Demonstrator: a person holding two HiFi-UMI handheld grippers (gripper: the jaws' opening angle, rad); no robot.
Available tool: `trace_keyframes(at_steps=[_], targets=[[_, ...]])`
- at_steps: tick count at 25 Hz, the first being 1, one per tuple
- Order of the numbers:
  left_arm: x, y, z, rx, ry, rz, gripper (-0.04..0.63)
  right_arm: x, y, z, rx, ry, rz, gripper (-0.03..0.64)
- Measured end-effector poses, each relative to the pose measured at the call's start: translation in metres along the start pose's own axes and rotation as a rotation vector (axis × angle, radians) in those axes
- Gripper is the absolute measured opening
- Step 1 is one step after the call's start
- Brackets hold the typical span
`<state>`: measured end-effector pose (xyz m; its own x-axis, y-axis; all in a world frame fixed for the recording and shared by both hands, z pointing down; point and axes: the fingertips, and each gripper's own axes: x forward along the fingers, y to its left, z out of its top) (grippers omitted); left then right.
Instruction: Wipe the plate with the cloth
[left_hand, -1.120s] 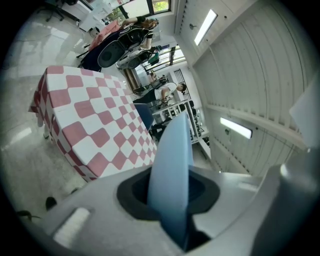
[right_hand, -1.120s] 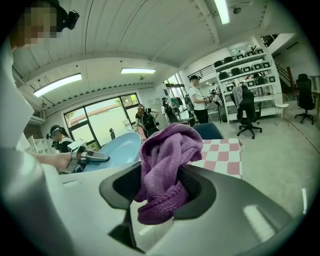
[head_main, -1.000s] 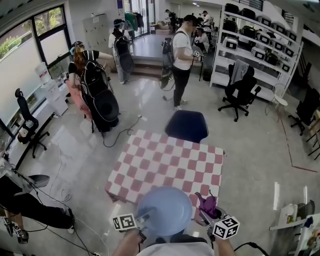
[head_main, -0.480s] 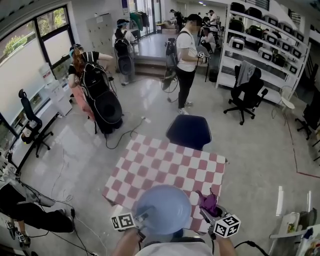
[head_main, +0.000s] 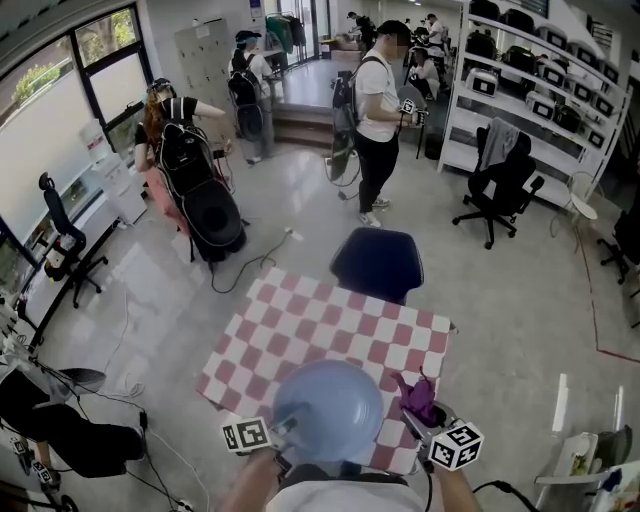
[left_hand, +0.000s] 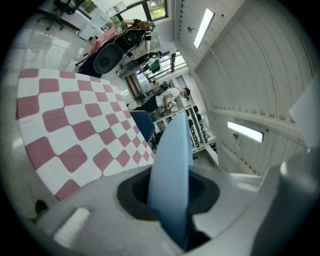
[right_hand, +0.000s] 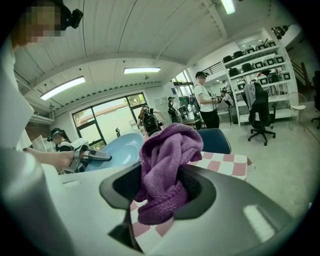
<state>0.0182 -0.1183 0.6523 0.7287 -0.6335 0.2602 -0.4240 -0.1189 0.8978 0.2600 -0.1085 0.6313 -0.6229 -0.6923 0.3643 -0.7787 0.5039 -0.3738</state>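
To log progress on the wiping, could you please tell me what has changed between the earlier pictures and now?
Hardly anything has moved. The left gripper still clamps the blue plate by its rim, and the right gripper still holds the purple cloth beside it, not on the plate. Both stay over the near edge of the checkered table; only the head view has shifted slightly.

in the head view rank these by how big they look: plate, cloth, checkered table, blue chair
1. checkered table
2. plate and blue chair: these look about alike, and the plate is nearer the camera, so I won't rank them
3. cloth
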Motion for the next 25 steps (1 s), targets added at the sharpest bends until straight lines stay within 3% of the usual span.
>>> trace_keyframes(at_steps=[9, 14, 25], targets=[[0.019, 0.004, 0.017, 0.002, 0.039, -0.005, 0.074, 0.012, 0.000, 0.018, -0.009, -0.028, -0.005, 0.176], [0.018, 0.002, 0.028, 0.031, 0.100, -0.014, 0.074, 0.020, 0.017, 0.031, -0.011, -0.052, -0.010, 0.176], [0.020, -0.003, 0.053, 0.082, 0.147, -0.019, 0.074, 0.058, 0.077, 0.046, -0.152, 0.032, 0.115, 0.176]])
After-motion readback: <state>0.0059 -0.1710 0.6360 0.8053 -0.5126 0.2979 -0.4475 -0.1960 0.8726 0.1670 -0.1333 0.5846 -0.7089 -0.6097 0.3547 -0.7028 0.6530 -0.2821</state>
